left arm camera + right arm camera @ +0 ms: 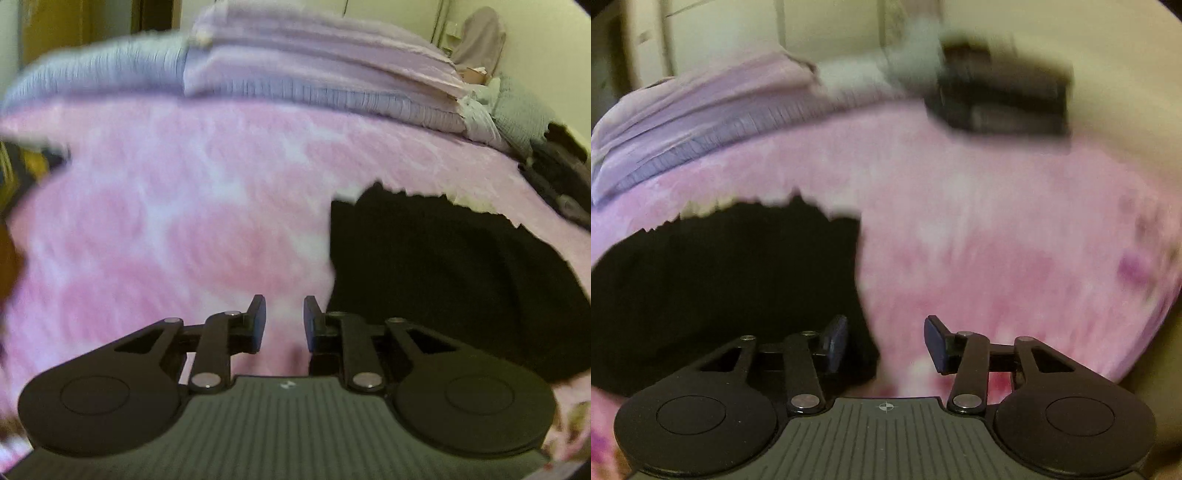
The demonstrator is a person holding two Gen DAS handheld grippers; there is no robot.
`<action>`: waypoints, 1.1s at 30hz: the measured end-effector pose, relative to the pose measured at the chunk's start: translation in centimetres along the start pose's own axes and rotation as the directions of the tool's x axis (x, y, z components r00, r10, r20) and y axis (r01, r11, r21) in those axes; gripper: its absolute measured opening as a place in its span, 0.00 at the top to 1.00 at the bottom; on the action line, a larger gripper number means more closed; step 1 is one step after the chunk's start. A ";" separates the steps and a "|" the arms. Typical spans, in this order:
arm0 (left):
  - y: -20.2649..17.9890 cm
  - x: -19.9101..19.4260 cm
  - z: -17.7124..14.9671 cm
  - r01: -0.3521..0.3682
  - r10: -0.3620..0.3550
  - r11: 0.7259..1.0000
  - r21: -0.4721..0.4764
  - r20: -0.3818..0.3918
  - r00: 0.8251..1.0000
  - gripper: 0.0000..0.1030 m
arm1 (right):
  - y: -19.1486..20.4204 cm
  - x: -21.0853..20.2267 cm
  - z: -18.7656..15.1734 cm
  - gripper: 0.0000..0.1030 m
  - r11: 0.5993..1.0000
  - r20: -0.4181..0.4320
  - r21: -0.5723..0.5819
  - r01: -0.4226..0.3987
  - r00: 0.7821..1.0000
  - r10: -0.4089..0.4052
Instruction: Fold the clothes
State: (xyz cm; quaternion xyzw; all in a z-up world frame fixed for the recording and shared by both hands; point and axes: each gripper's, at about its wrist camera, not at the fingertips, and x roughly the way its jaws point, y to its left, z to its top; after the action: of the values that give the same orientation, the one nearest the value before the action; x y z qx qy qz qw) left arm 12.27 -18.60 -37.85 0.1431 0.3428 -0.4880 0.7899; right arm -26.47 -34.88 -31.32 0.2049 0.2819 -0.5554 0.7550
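Observation:
A black garment (443, 280) lies flat on a pink blanket (166, 221), to the right of my left gripper (284, 323). That gripper hovers over bare blanket with a narrow gap between its blue pads and nothing in it. In the right wrist view the same black garment (720, 288) fills the lower left. My right gripper (886, 341) stands open just off the garment's right edge, its left finger (836, 341) over the black cloth and its right finger (936, 343) over the blanket. Neither gripper holds anything.
Folded lilac and pale purple bedding (314, 74) is stacked along the far side of the bed. A dark bag or box (1004, 96) sits at the far right corner, blurred. Cream walls stand behind. A grey cloth (524, 110) lies at the far right.

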 end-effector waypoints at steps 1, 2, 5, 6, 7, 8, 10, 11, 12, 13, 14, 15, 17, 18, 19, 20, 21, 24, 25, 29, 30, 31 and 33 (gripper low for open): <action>-0.8 0.1 0.4 0.028 -0.029 0.999 0.022 0.013 1.000 0.84 | 0.9 -0.5 0.1 0.58 0.999 0.048 -0.037 -0.022 0.999 0.024; -1.8 0.4 0.8 0.064 -0.065 0.997 0.033 0.017 0.998 0.84 | 2.0 -0.6 0.2 0.58 0.995 0.079 -0.070 -0.078 0.993 0.083; -6.0 2.2 0.9 0.167 -0.169 0.979 0.115 0.007 0.986 0.83 | 5.5 0.4 -0.1 0.58 0.962 0.087 -0.141 -0.233 0.965 0.247; -7.2 3.0 0.7 0.176 -0.178 0.974 0.144 -0.001 0.984 0.83 | 6.6 1.1 -0.5 0.58 0.952 0.090 -0.169 -0.254 0.958 0.272; -8.2 3.8 0.3 0.174 -0.174 0.969 0.173 -0.016 0.985 0.83 | 7.5 1.8 -1.0 0.58 0.946 0.082 -0.202 -0.255 0.958 0.276; -8.9 4.6 -0.2 0.152 -0.150 0.968 0.200 -0.025 0.988 0.83 | 8.1 2.8 -1.5 0.58 0.945 0.058 -0.232 -0.231 0.966 0.250; -8.8 5.3 -1.5 0.120 -0.120 0.968 0.219 -0.016 0.993 0.83 | 7.7 4.5 -2.6 0.58 0.957 0.030 -0.255 -0.140 0.988 0.152; -8.0 4.9 -2.0 0.123 -0.126 0.971 0.204 0.000 0.992 0.84 | 6.2 4.6 -3.2 0.58 0.967 0.048 -0.226 -0.119 0.990 0.133; -7.4 4.5 -2.3 0.122 -0.124 0.974 0.192 -0.001 0.992 0.89 | 4.7 4.6 -3.7 0.58 0.975 0.057 -0.186 -0.122 0.989 0.135; -6.8 4.1 -2.6 0.112 -0.114 0.977 0.184 0.002 0.993 0.95 | 3.3 4.5 -4.0 0.58 0.983 0.053 -0.146 -0.111 0.991 0.120; -6.1 3.6 -2.8 0.092 -0.094 0.980 0.177 0.006 0.996 0.97 | 2.0 4.1 -4.1 0.57 0.990 0.040 -0.112 -0.089 0.995 0.094; -5.7 3.0 -3.0 0.073 -0.076 0.983 0.168 0.007 0.997 0.97 | 0.7 3.6 -4.2 0.56 0.993 0.030 -0.069 -0.092 0.995 0.094; -5.5 2.0 -2.8 0.045 -0.046 0.987 0.153 0.008 0.999 0.97 | -0.5 2.4 -3.9 0.56 0.996 0.014 0.011 -0.093 0.996 0.093; -5.6 1.1 -2.8 0.039 -0.041 0.989 0.145 0.016 0.999 0.97 | -0.5 1.5 -4.0 0.56 0.997 0.016 0.016 -0.080 0.997 0.080; -5.8 0.3 -2.9 0.043 -0.047 0.989 0.139 0.029 0.998 0.94 | 0.0 0.3 -4.0 0.56 0.998 0.037 0.011 -0.067 0.997 0.067; -6.2 -0.4 -3.0 0.051 -0.057 0.990 0.133 0.038 0.998 0.91 | 0.5 -1.0 -4.1 0.56 0.997 0.074 0.006 -0.071 0.995 0.070; -6.5 -0.6 -3.2 0.061 -0.066 0.989 0.136 0.035 0.997 0.86 | 1.1 -1.8 -4.2 0.56 0.995 0.094 0.002 -0.096 0.991 0.095; -7.2 0.4 -4.5 0.029 -0.026 0.990 0.135 -0.029 0.999 0.84 | 2.7 -2.0 -4.6 0.56 0.990 0.071 -0.047 -0.131 0.988 0.135; -7.4 0.5 -4.9 0.020 -0.016 0.990 0.139 -0.026 1.000 0.84 | 3.2 -1.1 -5.0 0.56 0.991 0.034 -0.077 -0.107 0.993 0.110; -8.0 -1.1 -5.2 0.006 0.001 0.990 0.139 -0.051 0.999 0.84 | 2.9 -1.2 -5.0 0.55 0.995 -0.037 -0.098 -0.014 0.999 0.010; -8.1 -1.6 -5.2 0.015 -0.006 0.990 0.138 -0.061 0.998 0.83 | 2.4 -1.9 -4.9 0.55 0.998 -0.050 -0.064 -0.012 0.999 0.009; -8.1 -2.3 -5.3 0.013 -0.004 0.990 0.139 -0.071 0.997 0.81 | 1.9 -2.7 -4.7 0.55 0.999 -0.055 -0.034 -0.012 0.998 0.010; -8.4 -4.0 -5.7 0.013 -0.004 0.991 0.136 -0.068 0.998 0.78 | 1.2 -4.9 -4.7 0.55 1.000 -0.034 -0.005 -0.001 0.999 0.001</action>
State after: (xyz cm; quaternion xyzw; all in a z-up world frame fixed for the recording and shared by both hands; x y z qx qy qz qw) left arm 1.55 -16.73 -38.34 0.2116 0.3357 -0.5085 0.7641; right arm -27.40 -28.04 -31.70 0.2123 0.2960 -0.5507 0.7510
